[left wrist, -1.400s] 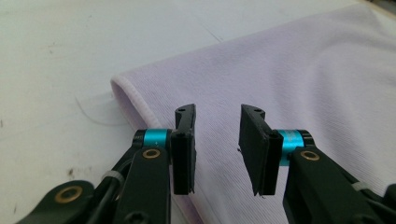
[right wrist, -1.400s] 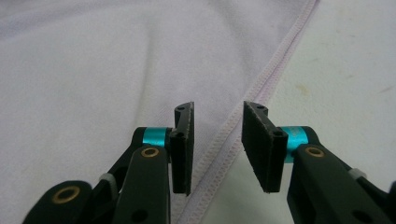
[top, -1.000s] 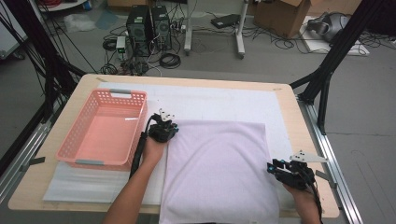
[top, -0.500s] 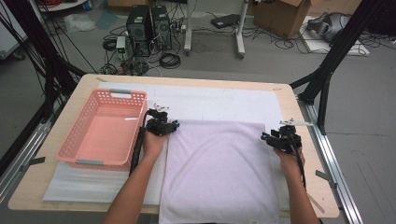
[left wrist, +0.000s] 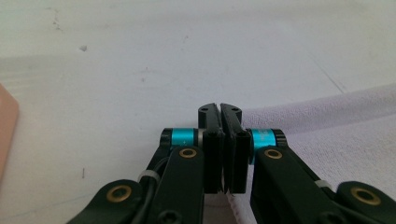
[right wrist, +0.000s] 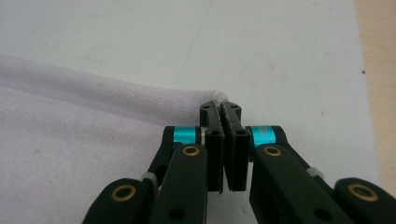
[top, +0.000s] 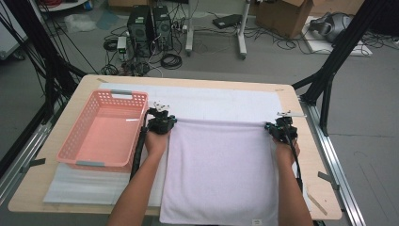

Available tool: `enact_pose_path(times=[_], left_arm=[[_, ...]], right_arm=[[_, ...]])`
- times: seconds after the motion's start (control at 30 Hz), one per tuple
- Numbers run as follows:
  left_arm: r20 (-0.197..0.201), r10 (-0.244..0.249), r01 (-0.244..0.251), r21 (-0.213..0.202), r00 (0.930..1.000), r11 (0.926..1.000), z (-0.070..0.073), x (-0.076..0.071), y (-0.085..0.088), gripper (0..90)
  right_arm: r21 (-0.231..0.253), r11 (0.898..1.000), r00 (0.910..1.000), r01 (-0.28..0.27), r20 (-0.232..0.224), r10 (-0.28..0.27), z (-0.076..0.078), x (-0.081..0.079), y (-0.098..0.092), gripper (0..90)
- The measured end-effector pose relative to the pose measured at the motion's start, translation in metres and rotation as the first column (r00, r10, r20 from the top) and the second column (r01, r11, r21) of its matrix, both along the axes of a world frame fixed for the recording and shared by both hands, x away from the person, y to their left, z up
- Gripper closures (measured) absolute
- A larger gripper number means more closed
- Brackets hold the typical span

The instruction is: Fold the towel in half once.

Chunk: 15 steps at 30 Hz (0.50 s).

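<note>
Pink basket (top: 104, 129) sits just left of towel (top: 219, 169); nothing between.

A lab or workshop: black computer towers (top: 149, 27) and tangled cables (top: 170, 60) sit on a grey concrete floor (top: 367, 108) beyond the table (top: 301, 141), between black frame struts (top: 336, 56) and a cardboard box (top: 282, 12).

Grey floor (top: 282, 61) strewn with cables (top: 171, 60), computer towers (top: 149, 26), cardboard box (top: 281, 12).

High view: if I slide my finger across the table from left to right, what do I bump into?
Pink plastic basket with slotted walls → left gripper, shut on a far corner of the pale lilac towel → pale lilac towel → right gripper, shut on the other far corner.
</note>
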<state>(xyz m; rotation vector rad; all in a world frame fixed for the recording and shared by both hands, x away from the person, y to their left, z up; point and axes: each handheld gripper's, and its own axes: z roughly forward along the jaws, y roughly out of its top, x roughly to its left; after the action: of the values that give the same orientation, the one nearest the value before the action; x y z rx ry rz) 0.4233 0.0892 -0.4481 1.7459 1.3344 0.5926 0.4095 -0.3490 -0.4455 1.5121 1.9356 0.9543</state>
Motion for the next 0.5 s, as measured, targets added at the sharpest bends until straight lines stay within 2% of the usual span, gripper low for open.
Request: enact_pose_path(times=[0.07,0.2,0.3,0.33,0.4,0.43,0.5], left_arm=[[0.009,0.002,-0.002,-0.016,1.0,0.9999,-0.001,0.001,0.0,87.3],[0.059,-0.003,0.005,-0.028,0.9983,0.9996,0.002,0.002,-0.001,87.3],[0.089,-0.026,0.03,-0.047,0.9957,0.9984,0.003,0.002,-0.002,86.7],[0.088,-0.036,0.041,-0.056,0.9955,0.9976,0.003,0.002,-0.001,84.9],[0.073,-0.051,0.057,-0.084,0.996,0.9948,0.004,0.002,0.002,71.1],[0.051,-0.052,0.057,-0.104,0.9974,0.993,0.005,0.001,0.003,64.5],[0.041,-0.079,0.084,-0.143,0.996,0.9862,0.009,-0.001,0.005,57.4]], right_arm=[[-0.018,1.0,0.9999,-0.008,0.008,0.008,0.0,0.001,0.0,88.7],[-0.009,1.0,0.9969,0.007,0.078,-0.006,0.005,0.001,-0.002,88.6],[-0.003,1.0,0.9968,0.024,0.077,-0.023,0.006,0.003,-0.004,88.0],[0.004,1.0,0.9975,0.027,0.065,-0.027,0.005,0.003,-0.004,84.6],[0.016,0.998,0.9969,0.059,0.05,-0.06,0.005,0.002,-0.006,69.2],[0.035,0.997,0.9966,0.068,0.044,-0.069,0.006,0.001,-0.008,63.4],[0.067,0.996,0.997,0.059,0.047,-0.062,0.011,-0.003,-0.014,60.1]])
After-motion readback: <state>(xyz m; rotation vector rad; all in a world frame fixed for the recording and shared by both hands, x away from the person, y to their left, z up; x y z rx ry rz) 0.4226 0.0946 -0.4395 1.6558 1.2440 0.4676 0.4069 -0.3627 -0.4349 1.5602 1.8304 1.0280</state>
